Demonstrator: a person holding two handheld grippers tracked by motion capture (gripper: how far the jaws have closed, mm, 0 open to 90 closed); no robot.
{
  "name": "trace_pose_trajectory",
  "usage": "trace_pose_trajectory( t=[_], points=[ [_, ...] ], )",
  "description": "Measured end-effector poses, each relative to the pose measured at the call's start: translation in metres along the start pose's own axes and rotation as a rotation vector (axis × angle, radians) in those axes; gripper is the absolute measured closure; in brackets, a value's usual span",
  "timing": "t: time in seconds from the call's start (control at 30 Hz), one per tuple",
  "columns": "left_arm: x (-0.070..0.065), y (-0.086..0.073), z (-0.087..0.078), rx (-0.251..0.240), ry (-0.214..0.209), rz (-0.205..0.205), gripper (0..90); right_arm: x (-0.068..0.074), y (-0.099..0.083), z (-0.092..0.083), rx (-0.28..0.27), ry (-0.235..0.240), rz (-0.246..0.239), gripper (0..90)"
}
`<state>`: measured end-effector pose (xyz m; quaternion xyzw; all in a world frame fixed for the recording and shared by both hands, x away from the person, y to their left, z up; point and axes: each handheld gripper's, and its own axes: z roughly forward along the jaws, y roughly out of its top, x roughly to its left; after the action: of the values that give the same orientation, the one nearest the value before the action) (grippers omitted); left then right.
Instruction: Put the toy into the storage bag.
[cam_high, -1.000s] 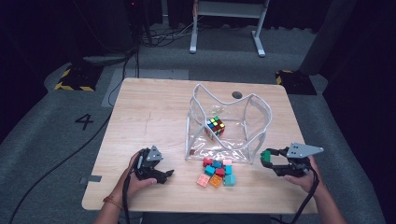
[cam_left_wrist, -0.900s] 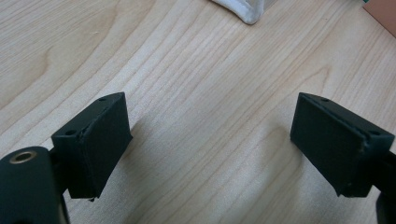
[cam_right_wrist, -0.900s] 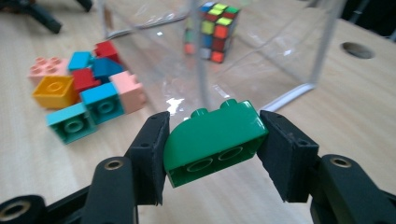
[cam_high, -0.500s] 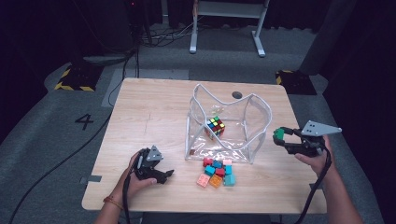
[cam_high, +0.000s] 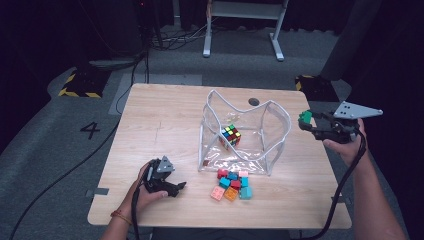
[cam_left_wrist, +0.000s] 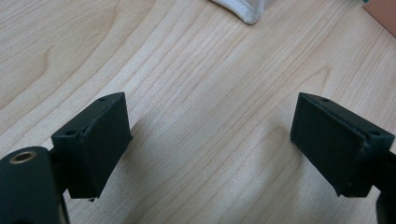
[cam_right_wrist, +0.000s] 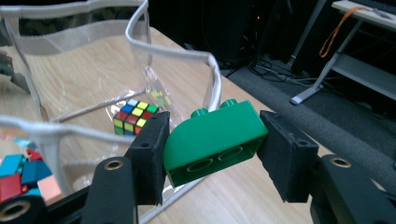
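A green block is clamped between the jaws of the right gripper, centre frame in the right gripper view, its long axis run jaw to jaw, studs turned up and away, rounded end at left. In the high view it is held at right, beside the clear bag. At lower left, the left gripper is rested wide open and empty on the table.

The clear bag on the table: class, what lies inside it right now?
Inside the clear bag sits one Rubik's cube on the bottom. Creases and glare on the plastic hide whether anything smaller lies there.
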<state>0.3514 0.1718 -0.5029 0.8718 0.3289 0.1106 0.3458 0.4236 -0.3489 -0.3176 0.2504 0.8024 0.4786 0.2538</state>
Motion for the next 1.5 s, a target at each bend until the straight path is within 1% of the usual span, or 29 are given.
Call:
trace_pose_trajectory(
  t=[0.03,0.13,0.17,0.33,0.37,0.43,0.53,0.57,0.63,0.7,0.77,0.93,0.97,1.0,1.03,1.07,1.1,1.17,1.2,1.23,1.27,1.3,1.4,1.5],
  points=[
    [0.000,0.000,0.000,0.000,0.000,0.000,12.2,0.000,0.000,0.000,0.000,0.000,0.000,45.5],
    [0.000,0.000,0.000,-0.002,-0.002,0.001,12.2,-0.001,0.011,0.007,0.008,0.009,0.000,45.5],
    [0.000,0.000,0.000,0.001,0.000,0.000,12.2,-0.001,0.011,0.007,0.008,0.009,0.000,45.5],
    [0.000,0.000,0.000,0.002,0.001,0.000,12.2,-0.001,0.022,0.017,-0.005,0.029,-0.008,45.5],
    [0.000,0.000,0.000,0.001,0.000,0.001,12.2,-0.001,0.026,0.021,-0.003,0.034,-0.001,45.5],
    [0.000,0.000,0.000,0.001,0.000,0.000,12.2,-0.001,0.028,0.023,-0.006,0.037,-0.007,45.5],
    [0.000,0.000,0.000,0.001,0.000,0.000,12.2,0.001,0.033,0.028,-0.013,0.059,-0.003,45.5],
    [0.000,0.000,0.000,0.002,0.001,0.000,12.2,0.002,0.034,0.031,-0.014,0.065,-0.009,45.5],
    [0.000,0.000,0.000,0.001,0.001,0.000,12.2,0.003,0.035,0.036,-0.009,0.072,-0.004,45.5],
    [0.000,0.000,0.000,0.001,0.000,0.000,12.2,0.006,0.035,0.043,-0.002,0.092,-0.003,45.5],
    [0.000,0.000,0.000,0.000,0.000,0.000,12.2,0.007,0.036,0.046,-0.006,0.101,-0.004,45.5],
    [0.000,0.000,0.000,0.002,0.000,0.000,12.2,0.015,0.037,0.057,-0.005,0.162,-0.039,45.5],
    [0.000,0.000,0.000,0.001,0.000,0.000,12.2,0.017,0.038,0.059,-0.002,0.171,-0.048,45.5],
    [0.000,0.000,0.000,0.001,0.001,-0.001,12.2,0.021,0.040,0.064,0.013,0.187,-0.056,45.4],
    [0.000,0.000,0.000,0.003,0.002,0.000,12.2,0.021,0.040,0.064,0.013,0.187,-0.056,45.4],
    [0.000,0.000,0.000,0.001,0.001,-0.001,12.2,0.023,0.041,0.070,0.028,0.199,-0.086,45.5],
    [0.000,0.000,0.000,0.000,0.000,0.000,12.2,0.023,0.041,0.070,0.028,0.199,-0.086,45.5],
    [0.000,0.000,0.000,0.001,0.001,-0.001,12.2,0.025,0.042,0.076,0.053,0.202,-0.097,45.5],
    [0.000,0.000,0.000,0.001,0.001,-0.001,12.2,0.025,0.043,0.078,0.061,0.200,-0.098,45.4],
    [0.000,0.000,0.000,0.001,0.001,-0.001,12.2,0.026,0.044,0.082,0.080,0.204,-0.097,45.4],
    [0.000,0.000,0.000,0.001,0.000,0.000,12.2,0.026,0.044,0.082,0.080,0.204,-0.097,45.4],
    [0.000,0.000,0.000,0.003,0.002,0.000,12.2,0.025,0.045,0.084,0.092,0.206,-0.099,45.4],
    [0.000,0.000,0.000,0.001,0.001,0.000,12.2,0.026,0.049,0.092,0.121,0.226,-0.108,45.4],
    [0.000,0.000,0.000,0.001,0.001,-0.001,12.2,0.029,0.052,0.100,0.153,0.243,-0.128,45.4]
  ],
)
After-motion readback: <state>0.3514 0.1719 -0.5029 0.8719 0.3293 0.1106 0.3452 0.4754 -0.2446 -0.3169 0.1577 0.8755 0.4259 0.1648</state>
